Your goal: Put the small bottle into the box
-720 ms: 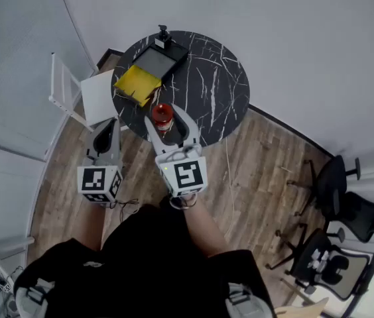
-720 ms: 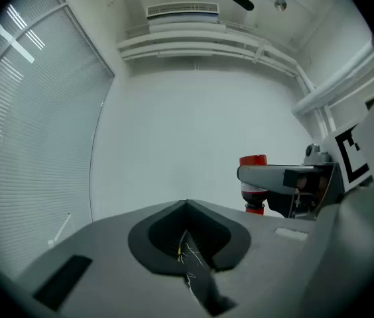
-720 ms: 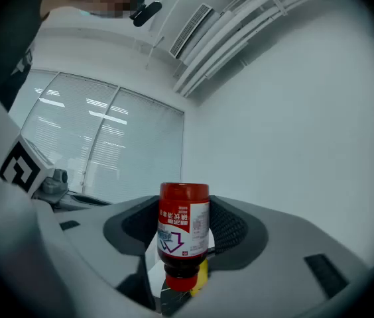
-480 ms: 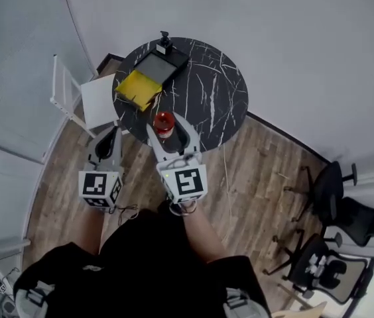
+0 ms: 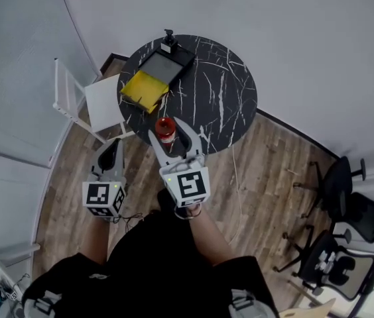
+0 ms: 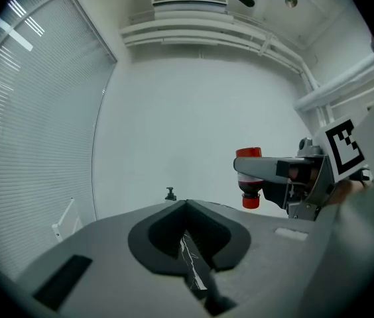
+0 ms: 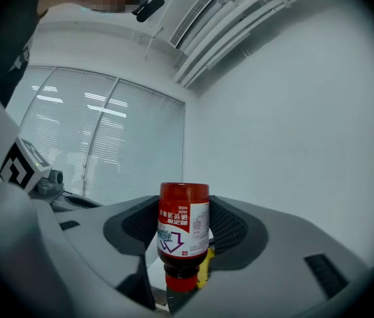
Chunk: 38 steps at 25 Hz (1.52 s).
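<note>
The small bottle (image 5: pixel 165 128), red with a red cap and a white label, hangs in the air over the near edge of the round black marble table (image 5: pixel 220 91). My right gripper (image 5: pixel 169 132) is shut on it, and in the right gripper view the bottle (image 7: pixel 184 234) sits cap-down between the jaws. The black box (image 5: pixel 162 63) with its yellow flap (image 5: pixel 144 89) lies at the table's far left. My left gripper (image 5: pixel 111 156) is off the table's left edge, its jaws together and holding nothing. The left gripper view also shows the bottle (image 6: pixel 248 176).
A white chair (image 5: pixel 91 98) stands against the table's left side. A small black object (image 5: pixel 169 42) sits at the table's far edge behind the box. Black office chairs (image 5: pixel 346 201) stand on the wooden floor at the right.
The whole scene has shifted slightly in the head view. My right gripper still holds the bottle, now a little closer to the table's near edge. The left gripper has kept its place beside it.
</note>
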{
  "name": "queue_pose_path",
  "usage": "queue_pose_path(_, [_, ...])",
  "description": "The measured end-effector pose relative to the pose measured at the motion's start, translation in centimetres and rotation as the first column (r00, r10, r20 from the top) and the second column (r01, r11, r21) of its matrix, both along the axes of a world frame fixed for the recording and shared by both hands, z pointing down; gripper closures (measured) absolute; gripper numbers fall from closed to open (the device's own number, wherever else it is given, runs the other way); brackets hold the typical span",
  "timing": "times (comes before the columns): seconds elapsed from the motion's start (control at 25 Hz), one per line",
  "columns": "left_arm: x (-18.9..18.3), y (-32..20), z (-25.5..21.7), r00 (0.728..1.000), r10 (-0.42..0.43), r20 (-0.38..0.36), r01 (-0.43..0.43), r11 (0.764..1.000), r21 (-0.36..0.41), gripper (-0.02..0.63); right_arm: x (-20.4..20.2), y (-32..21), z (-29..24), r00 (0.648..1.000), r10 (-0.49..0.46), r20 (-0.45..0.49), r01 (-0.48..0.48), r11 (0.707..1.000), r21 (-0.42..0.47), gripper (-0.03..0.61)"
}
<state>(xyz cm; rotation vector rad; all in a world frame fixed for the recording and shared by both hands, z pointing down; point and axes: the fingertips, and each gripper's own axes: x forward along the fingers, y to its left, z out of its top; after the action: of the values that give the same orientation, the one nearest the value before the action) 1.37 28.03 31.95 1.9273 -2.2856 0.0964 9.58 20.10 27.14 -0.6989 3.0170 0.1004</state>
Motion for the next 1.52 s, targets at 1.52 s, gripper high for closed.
queue_pose_path(1.52, [-11.8,-27.6,11.5,0.972,0.208,-0.108,-0.234,0.892,-0.386,0.614,-11.9,-24.9,15.6,0.997,0.075,-0.026,-0.079,0.88,-0.468,0.365])
